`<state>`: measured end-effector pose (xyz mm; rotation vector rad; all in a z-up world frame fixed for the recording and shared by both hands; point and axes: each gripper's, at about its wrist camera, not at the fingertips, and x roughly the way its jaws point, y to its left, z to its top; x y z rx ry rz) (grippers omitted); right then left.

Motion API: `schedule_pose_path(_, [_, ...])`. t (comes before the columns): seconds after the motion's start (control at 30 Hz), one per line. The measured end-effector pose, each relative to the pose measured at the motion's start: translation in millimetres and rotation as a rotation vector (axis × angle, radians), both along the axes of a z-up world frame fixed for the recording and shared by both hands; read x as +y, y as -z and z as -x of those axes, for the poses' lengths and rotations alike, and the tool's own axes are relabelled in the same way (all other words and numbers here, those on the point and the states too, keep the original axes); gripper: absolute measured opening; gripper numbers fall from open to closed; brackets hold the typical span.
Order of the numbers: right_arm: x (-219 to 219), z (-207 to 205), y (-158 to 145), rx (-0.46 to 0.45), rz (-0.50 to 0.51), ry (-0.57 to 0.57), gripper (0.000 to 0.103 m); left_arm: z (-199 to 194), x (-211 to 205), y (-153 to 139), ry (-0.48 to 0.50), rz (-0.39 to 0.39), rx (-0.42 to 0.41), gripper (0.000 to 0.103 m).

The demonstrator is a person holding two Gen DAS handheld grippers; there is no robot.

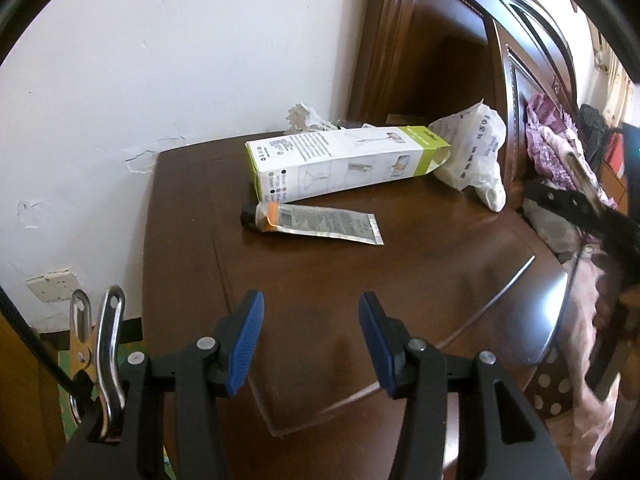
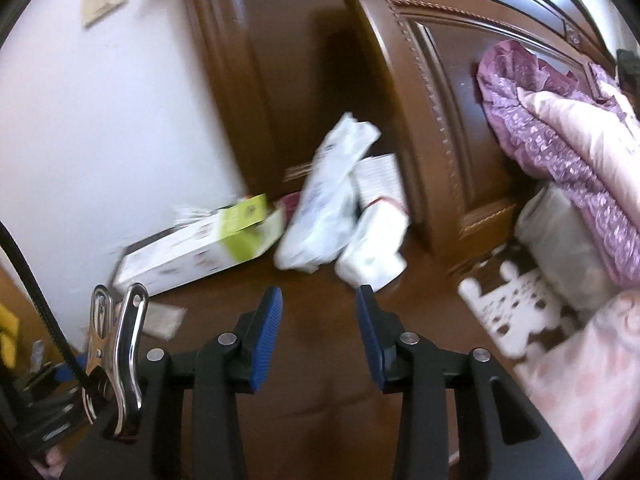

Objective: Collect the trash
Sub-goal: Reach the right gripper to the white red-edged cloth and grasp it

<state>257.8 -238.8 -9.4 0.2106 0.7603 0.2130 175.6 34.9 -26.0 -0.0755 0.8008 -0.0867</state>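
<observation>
- Left gripper: jaws apart, nothing between them, low over the near part of the nightstand.
- Tube: ahead of it, lying flat, cap end leftward, long axis across.
- Carton: behind the tube, open green end rightward.
- Right gripper: jaws apart, empty; crumpled white wrapper just ahead, apparently, through blur.

**Trash spread across the table by the wall**

We see the carton lying across the far part of the table, the tube just before it. The plastic bag touches the carton's right end. Crumpled paper sits behind, against the wall. The bed lies right.
</observation>
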Motion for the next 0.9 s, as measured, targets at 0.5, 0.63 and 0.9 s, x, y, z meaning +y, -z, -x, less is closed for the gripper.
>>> schedule_pose_path(0.5, [-0.4, -78.2, 32.0, 0.059, 0.125, 0.024, 0.050, -15.1, 11.4, 5.4, -0.026, 0.022, 0.032, 0.051])
schedule_pose_path(0.63, [-3.4, -89.5, 42.6, 0.113, 0.092, -0.002, 0.050, -13.8, 10.2, 3.5, -0.025, 0.012, 0.033, 0.052])
schedule_pose_path(0.9, [-1.5, -80.6, 45.7, 0.111, 0.131, -0.035, 0.022, -12.2, 6.3, -10.1, -0.037, -0.008, 0.026, 0.052])
